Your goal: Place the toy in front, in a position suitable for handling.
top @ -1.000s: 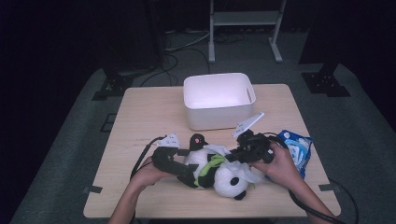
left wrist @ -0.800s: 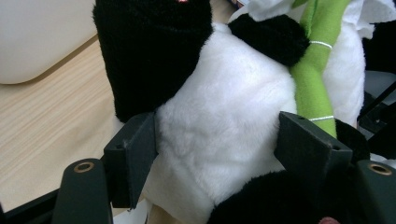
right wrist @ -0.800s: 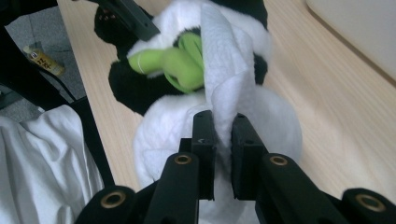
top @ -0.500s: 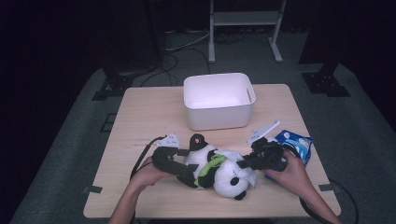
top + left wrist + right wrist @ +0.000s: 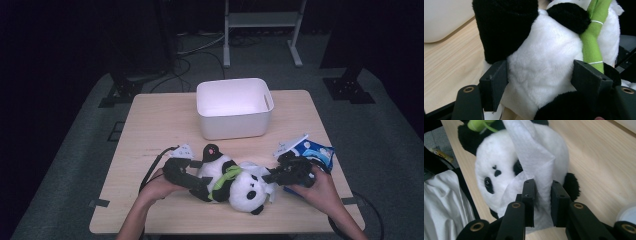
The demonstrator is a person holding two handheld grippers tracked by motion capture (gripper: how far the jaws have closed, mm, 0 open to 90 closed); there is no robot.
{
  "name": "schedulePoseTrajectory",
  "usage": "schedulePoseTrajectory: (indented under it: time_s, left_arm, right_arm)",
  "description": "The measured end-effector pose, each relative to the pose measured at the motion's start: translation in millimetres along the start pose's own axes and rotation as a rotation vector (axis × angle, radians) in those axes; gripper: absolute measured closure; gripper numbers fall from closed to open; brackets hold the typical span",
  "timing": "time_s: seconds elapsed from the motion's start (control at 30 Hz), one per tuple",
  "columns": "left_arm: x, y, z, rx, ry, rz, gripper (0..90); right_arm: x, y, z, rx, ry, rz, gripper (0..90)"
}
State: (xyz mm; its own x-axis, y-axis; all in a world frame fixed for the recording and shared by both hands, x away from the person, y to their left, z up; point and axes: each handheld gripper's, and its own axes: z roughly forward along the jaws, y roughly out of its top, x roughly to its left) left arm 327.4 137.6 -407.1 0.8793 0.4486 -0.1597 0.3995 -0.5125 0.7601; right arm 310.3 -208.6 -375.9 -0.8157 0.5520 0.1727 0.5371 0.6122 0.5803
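Observation:
A panda plush (image 5: 240, 182) with a green bamboo stalk (image 5: 594, 37) lies on its side near the table's front edge. My left gripper (image 5: 207, 187) is shut on its white belly (image 5: 544, 50), one pad pressing into the fur on each side. My right gripper (image 5: 267, 177) is at the panda's head. A white wipe (image 5: 534, 157) lies draped over the panda's face and runs down between the right gripper's (image 5: 542, 192) jaws, which have just been opening and stand slightly apart around it.
A white bin (image 5: 235, 125) stands at the middle of the table behind the panda. A blue wipes packet (image 5: 315, 150) with a white flap lies at the right, beside my right hand. Cables trail off the front edge from both grippers.
My right gripper has come down and toward the front edge, from beside the blue packet to the panda's head, bringing the wipe with it. The left gripper and panda stayed put.

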Motion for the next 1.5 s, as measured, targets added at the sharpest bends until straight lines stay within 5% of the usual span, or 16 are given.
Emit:
schedulePoseTrajectory:
  time_s: [0.37,0.8,1.03,1.3,1.5]
  left_arm:
    - [-10.5,4.6,-3.3,0.077,0.008,0.03,28.7]
    - [-12.2,5.4,-5.3,0.089,0.011,0.037,26.7]
    - [-11.0,6.6,-9.9,0.08,0.026,0.039,25.3]
    - [-11.2,10.0,-17.9,0.061,0.059,0.052,23.7]
    - [-13.0,12.5,-19.0,0.055,0.067,0.066,23.7]
  right_arm:
    - [-0.5,25.2,10.4,0.007,-0.004,-0.031,76.9]
    - [16.3,59.2,15.6,-0.012,0.003,-0.108,78.4]
    - [10.7,53.0,9.0,-0.02,-0.004,-0.091,80.1]
    - [-4.1,25.4,-2.2,0.0,-0.006,-0.031,83.6]
    - [0.2,27.5,-9.0,-0.014,0.005,-0.038,84.6]
